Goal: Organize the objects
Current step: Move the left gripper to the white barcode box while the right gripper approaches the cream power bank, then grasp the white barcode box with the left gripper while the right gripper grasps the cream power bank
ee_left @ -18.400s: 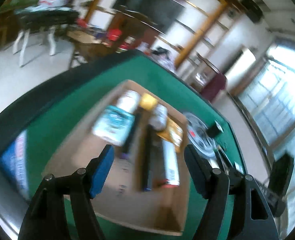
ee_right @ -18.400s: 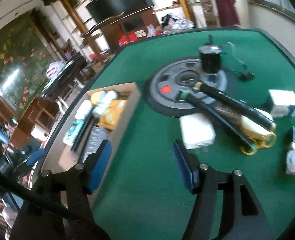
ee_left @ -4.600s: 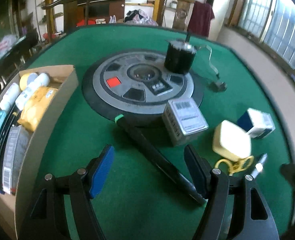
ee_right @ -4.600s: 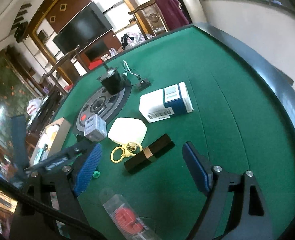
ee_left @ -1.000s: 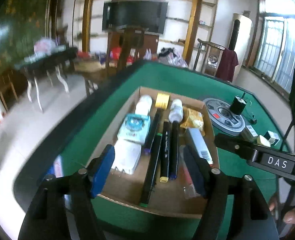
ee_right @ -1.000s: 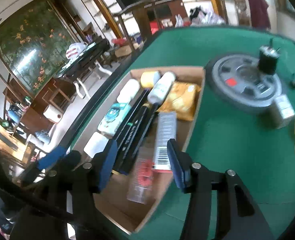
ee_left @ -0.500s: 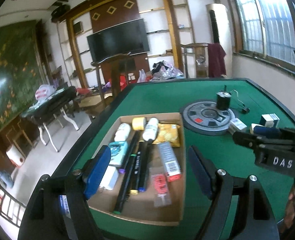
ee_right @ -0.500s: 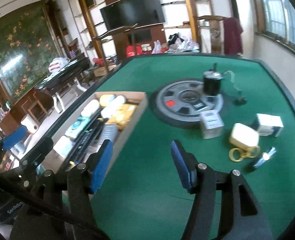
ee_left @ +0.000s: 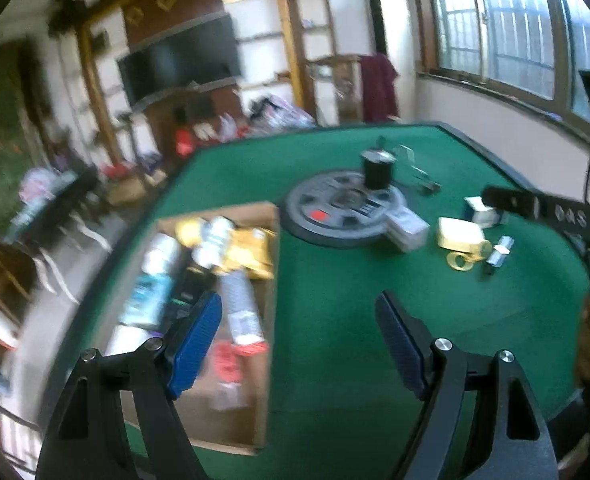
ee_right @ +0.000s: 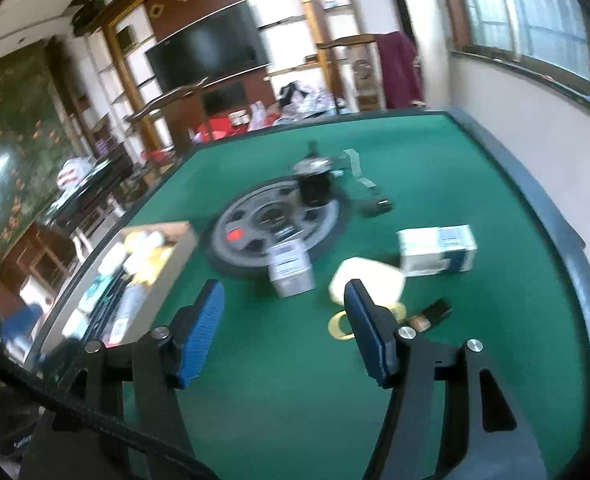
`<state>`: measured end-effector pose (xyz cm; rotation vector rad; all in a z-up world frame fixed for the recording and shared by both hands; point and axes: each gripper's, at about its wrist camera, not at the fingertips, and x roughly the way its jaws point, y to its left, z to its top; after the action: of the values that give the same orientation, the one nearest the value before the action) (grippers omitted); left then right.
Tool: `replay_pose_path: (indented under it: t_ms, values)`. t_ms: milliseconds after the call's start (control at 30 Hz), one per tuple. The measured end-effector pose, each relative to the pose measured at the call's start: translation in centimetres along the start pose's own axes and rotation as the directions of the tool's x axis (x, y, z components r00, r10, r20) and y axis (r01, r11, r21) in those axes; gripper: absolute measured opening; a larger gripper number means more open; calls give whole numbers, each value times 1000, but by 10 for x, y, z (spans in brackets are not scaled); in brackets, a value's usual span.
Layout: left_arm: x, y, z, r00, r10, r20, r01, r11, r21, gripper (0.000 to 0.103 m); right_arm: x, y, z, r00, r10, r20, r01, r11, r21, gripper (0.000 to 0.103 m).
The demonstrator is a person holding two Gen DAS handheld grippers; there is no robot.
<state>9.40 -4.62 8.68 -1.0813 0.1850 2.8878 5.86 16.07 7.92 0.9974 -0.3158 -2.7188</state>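
Both hand-held grippers, left [ee_left: 297, 344] wide and right [ee_right: 283, 326] half-spread, hang empty (cardboard box [ee_left: 269, 280] filled) facing loose items like the cream case [ee_right: 369, 280].

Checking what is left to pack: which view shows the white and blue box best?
The right wrist view: the white and blue box lies whole and unobstructed on the green table. In the left wrist view the box is small, blurred and partly hidden behind the right gripper's body.
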Motion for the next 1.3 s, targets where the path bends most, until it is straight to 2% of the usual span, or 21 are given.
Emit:
replay_pose_path:
  t_ms: [133, 333, 400, 467, 500, 533, 567, 600, 633, 733, 800, 900, 967, 1100, 1200, 1300]
  values:
    - [11, -3, 0, 992, -112, -50, 109, 992, -56, 74, 11, -50, 15, 1000, -22, -20, 24, 994, 104, 61]
    - [23, -8, 2, 978, -197, -71, 189, 977, -98, 74, 45, -100, 28, 995, 34, -92, -10, 968, 252, 61]
    - [31, -6, 4, 970, -229, -82, 217, 967, -133, 74, 56, -107, 34, 992, 75, -103, -43, 956, 291, 61]
    - [38, -3, 6, 966, -246, -84, 229, 958, -176, 74, 64, -102, 37, 979, 180, -99, -142, 941, 306, 61]
    - [41, -1, 7, 966, -246, -83, 226, 955, -193, 74, 68, -97, 37, 967, 229, -108, -187, 934, 303, 61]
    - [45, 1, 10, 966, -243, -85, 221, 952, -213, 74, 78, -85, 37, 948, 281, -151, -230, 930, 286, 61]
    - [48, 3, 11, 966, -242, -90, 217, 950, -225, 74, 85, -77, 36, 940, 284, -189, -231, 937, 261, 61]
    - [51, 4, 15, 965, -245, -94, 217, 947, -237, 74, 91, -69, 34, 938, 266, -220, -218, 950, 222, 61]
    - [52, 6, 18, 964, -250, -93, 220, 943, -248, 74, 97, -56, 31, 945, 210, -251, -179, 974, 141, 61]
    - [52, 10, 31, 966, -248, -67, 224, 940, -259, 74, 109, -38, 23, 955, 72, -289, -82, 996, -19, 61]
    - [56, 8, 40, 966, -251, -63, 227, 939, -258, 74, 112, -36, 21, 960, 42, -278, -60, 997, -58, 61]
    - [70, 1, 52, 951, -298, -81, 266, 924, -274, 74, 115, -32, 19, 962, 7, -272, -36, 994, -103, 63]
    - [83, -7, 59, 943, -319, -93, 282, 917, -283, 74, 122, -37, 16, 956, -11, -293, -29, 991, -129, 65]
    - [112, -18, 67, 940, -319, -120, 270, 912, -307, 74, 127, -37, 9, 956, -67, -284, 14, 983, -184, 66]
    - [135, -23, 66, 936, -316, -151, 250, 905, -345, 74, 124, -30, 5, 946, -115, -302, 42, 971, -236, 65]
    - [149, -31, 63, 941, -296, -165, 227, 912, -341, 74, 110, -25, -3, 938, -150, -313, 65, 961, -268, 64]
